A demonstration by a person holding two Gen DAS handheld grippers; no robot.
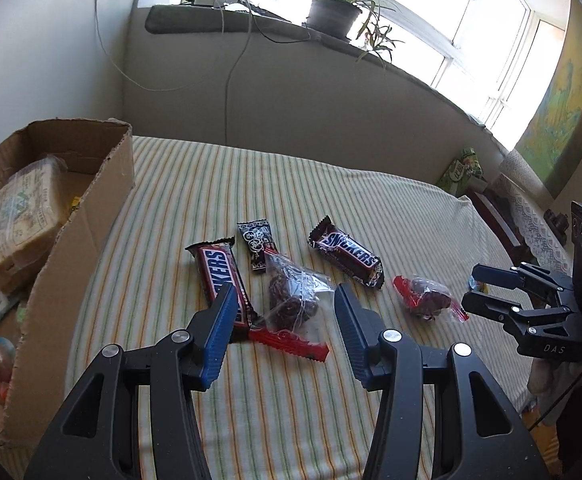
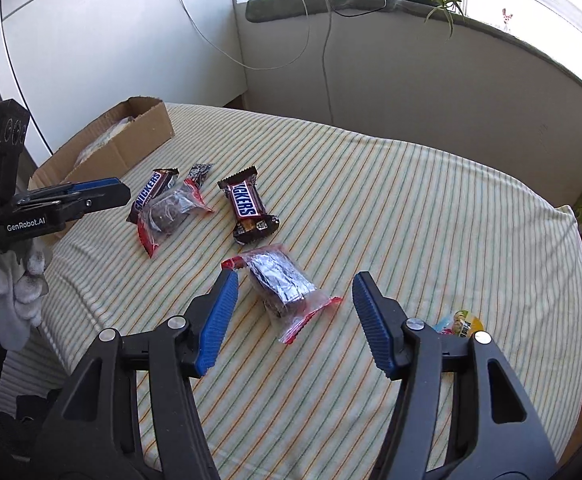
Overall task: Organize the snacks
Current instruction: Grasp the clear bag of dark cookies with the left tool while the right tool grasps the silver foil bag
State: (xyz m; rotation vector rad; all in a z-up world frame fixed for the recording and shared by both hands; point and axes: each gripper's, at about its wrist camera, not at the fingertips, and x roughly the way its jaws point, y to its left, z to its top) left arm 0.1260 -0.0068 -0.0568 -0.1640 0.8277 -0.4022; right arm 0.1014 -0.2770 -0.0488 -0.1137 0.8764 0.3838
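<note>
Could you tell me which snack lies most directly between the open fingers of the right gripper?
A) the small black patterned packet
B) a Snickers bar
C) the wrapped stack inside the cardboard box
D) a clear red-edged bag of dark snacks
D: in the right wrist view, the clear red-edged bag lies on the striped cloth between the open fingers of the right gripper, while the nearest Snickers bar lies farther ahead.

Two Snickers bars lie flat: one point(image 1: 222, 280) beside the left gripper's point(image 1: 285, 310) left finger, one point(image 1: 347, 257) beyond its right finger. A clear red-edged bag point(image 1: 293, 298) lies between its fingers; another point(image 2: 281, 286) lies between the right gripper's point(image 2: 293, 300) fingers.
</note>
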